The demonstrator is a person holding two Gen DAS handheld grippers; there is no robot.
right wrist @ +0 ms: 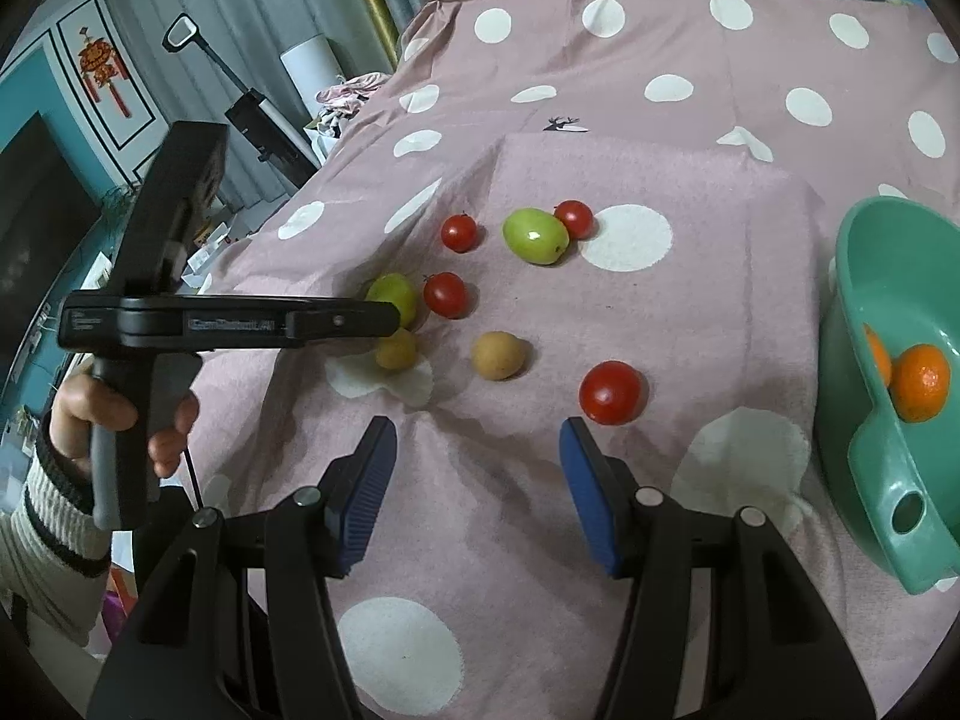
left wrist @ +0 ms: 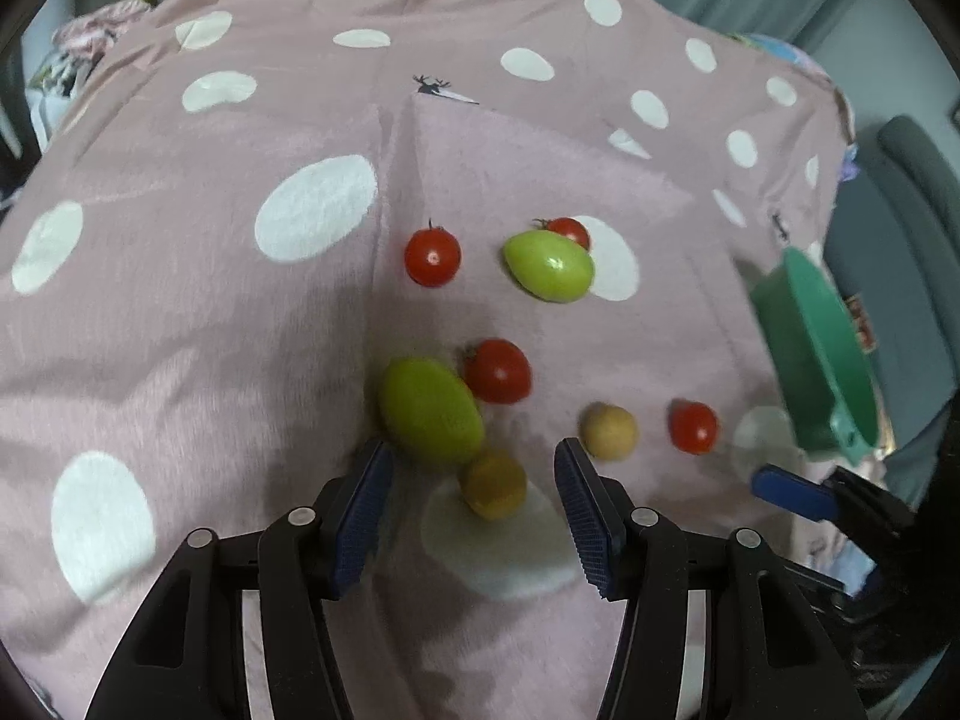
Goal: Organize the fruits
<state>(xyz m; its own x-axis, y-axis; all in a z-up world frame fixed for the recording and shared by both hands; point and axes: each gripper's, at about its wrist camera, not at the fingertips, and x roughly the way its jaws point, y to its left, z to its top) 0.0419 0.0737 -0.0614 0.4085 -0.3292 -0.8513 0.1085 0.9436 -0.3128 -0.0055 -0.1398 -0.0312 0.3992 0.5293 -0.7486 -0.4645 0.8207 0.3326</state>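
Surface: a bed under a pink cover (left wrist: pixel 180 330) with white dots; all loose fruit lies on it.
Left gripper (left wrist: pixel 474 480): open, nothing is pressed between the blue pads. It points down at the cover. A tan fruit (left wrist: pixel 493 483) lies on the cover between the jaws, touching neither pad.
Near green fruit (left wrist: pixel 429 411): just beyond the left pad, blurred, touching the tan fruit and a tomato (left wrist: pixel 498 371).
Second tan fruit (left wrist: pixel 607 430): just beyond the right pad of the left gripper, apart from it.
Right-side tomato (left wrist: pixel 693 427): beside the second tan fruit, toward the bowl (left wrist: pixel 822 348).
Far group: a lone tomato (left wrist: pixel 432 257) at the left; a second green fruit (left wrist: pixel 549 267) with one more tomato (left wrist: pixel 569 232) touching it from behind.
Right gripper (right wrist: pixel 478 459): open and empty, it hangs over bare cover. The closest fruit is the right-side tomato, just beyond its right pad.
Bowl: green plastic, at the right edge of the bed, tilted in the right wrist view, with a handle with a hole. Inside lies an orange (right wrist: pixel 918 383).
Person: in the right wrist view a hand (right wrist: pixel 108 414) in a striped sleeve (right wrist: pixel 48 534) holds the handle of the left gripper, whose black body reaches over the near green fruit.
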